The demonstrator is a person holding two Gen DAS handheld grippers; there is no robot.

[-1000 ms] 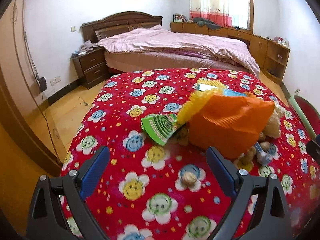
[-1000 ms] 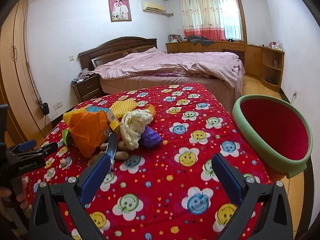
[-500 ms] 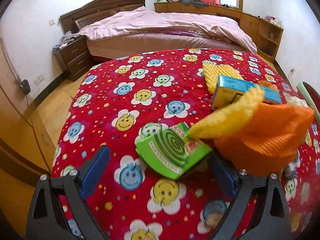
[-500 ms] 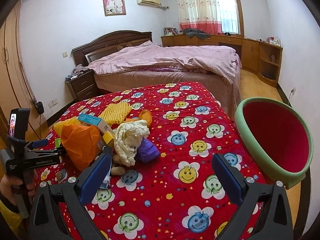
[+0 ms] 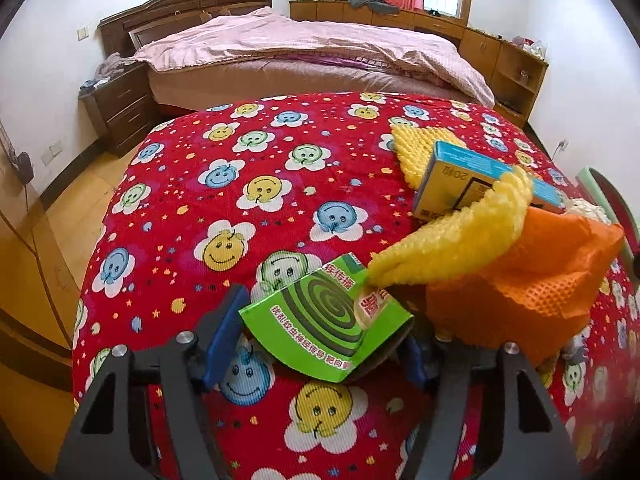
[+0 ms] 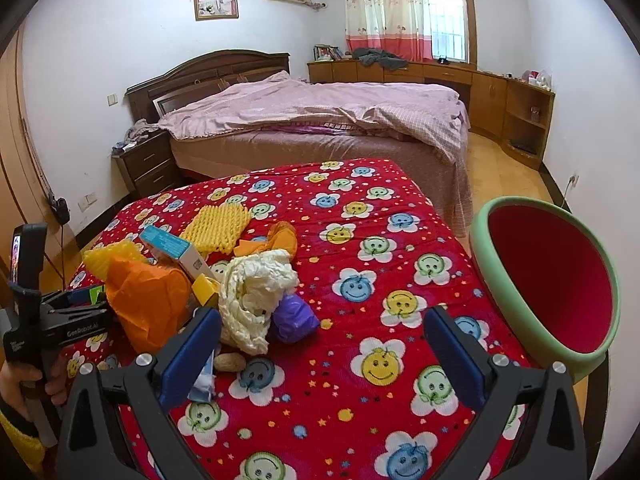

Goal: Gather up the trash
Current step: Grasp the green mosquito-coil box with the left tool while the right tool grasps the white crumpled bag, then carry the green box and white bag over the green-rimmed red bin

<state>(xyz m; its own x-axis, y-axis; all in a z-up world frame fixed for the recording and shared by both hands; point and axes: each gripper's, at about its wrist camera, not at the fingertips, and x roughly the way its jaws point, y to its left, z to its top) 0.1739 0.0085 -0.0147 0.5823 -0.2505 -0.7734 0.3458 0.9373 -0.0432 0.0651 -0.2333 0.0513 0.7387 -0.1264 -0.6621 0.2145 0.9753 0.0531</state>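
A pile of trash lies on the red smiley-face cloth [image 5: 240, 200]. In the left wrist view my left gripper [image 5: 320, 344] stands open with its blue fingers on either side of a green mosquito-coil box [image 5: 320, 320], not visibly clamped. Beside the box lie a yellow foam net [image 5: 452, 248], an orange cloth [image 5: 532, 288] and a blue carton [image 5: 480, 184]. In the right wrist view my right gripper [image 6: 320, 356] is open and empty, above the cloth in front of a white crumpled wrap [image 6: 256, 288] and a purple wad [image 6: 294, 318]. The left gripper [image 6: 76, 308] shows at the left.
A green bin with a red inside [image 6: 548, 280] stands tilted at the table's right edge. A bed [image 6: 320, 120], a nightstand [image 6: 148, 164] and wooden cabinets [image 6: 500, 100] stand behind. A peanut shell [image 6: 230, 361] lies near my right gripper's left finger.
My left gripper has moved forward and down to the green box, and its fingers have narrowed around it. My right gripper has shifted slightly closer to the pile.
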